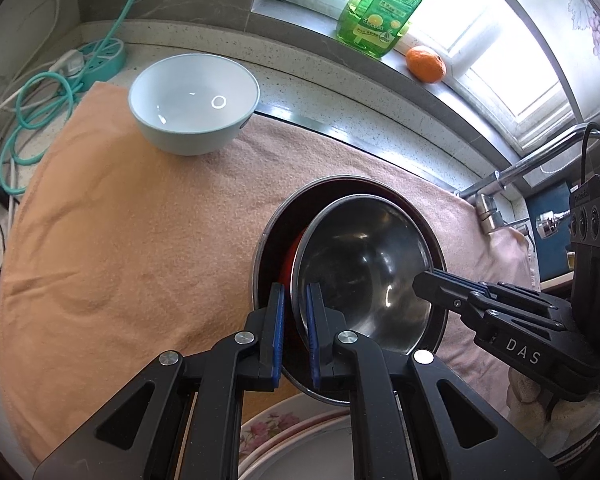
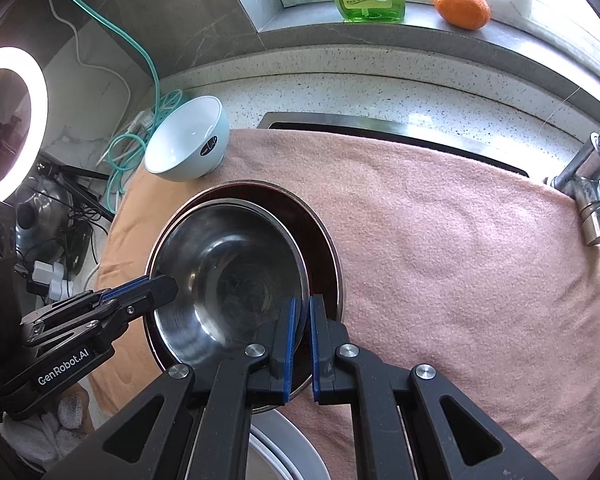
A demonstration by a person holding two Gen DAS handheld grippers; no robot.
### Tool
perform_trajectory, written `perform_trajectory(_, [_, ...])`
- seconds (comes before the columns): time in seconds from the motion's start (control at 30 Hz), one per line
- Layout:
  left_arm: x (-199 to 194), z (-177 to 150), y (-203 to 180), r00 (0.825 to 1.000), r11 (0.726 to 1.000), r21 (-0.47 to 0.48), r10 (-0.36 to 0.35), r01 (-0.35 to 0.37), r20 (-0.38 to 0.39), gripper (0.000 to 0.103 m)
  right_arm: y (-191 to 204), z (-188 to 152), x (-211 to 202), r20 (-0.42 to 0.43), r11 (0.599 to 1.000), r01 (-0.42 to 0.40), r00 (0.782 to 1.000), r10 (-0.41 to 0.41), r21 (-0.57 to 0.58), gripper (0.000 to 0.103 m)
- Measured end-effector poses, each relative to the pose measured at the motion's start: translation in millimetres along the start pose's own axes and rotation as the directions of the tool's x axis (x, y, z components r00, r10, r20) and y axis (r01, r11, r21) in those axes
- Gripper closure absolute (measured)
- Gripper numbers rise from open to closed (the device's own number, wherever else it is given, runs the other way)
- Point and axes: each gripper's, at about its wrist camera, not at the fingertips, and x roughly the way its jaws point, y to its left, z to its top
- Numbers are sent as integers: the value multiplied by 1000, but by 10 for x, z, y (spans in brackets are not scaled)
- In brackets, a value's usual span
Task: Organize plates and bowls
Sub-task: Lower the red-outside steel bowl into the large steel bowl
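A towel [image 1: 140, 220] is spread over the counter. On it, a steel bowl [image 1: 364, 264] is nested in a dark bowl [image 1: 272, 248], its rim clamped at nine o'clock by the left gripper [image 1: 296, 320] and at three o'clock by the right gripper [image 2: 302, 340]. A white bowl [image 1: 194, 100] is seen at eleven o'clock.

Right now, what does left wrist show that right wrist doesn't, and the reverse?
Left wrist only: a floral-rimmed plate at the bottom edge and a teal power strip.
Right wrist only: a lit ring light.
Both: the steel bowl inside a larger dark bowl, both grippers clamped on the steel bowl's rim, the pale blue bowl, green bottle, orange, faucet.
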Motion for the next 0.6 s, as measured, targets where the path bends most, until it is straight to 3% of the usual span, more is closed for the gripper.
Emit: perform_trajectory(0.6, [-33, 13, 6, 1000, 1000, 0, 0, 0, 0, 94, 69, -2, -7, 14, 998, 49, 999, -49, -33, 94])
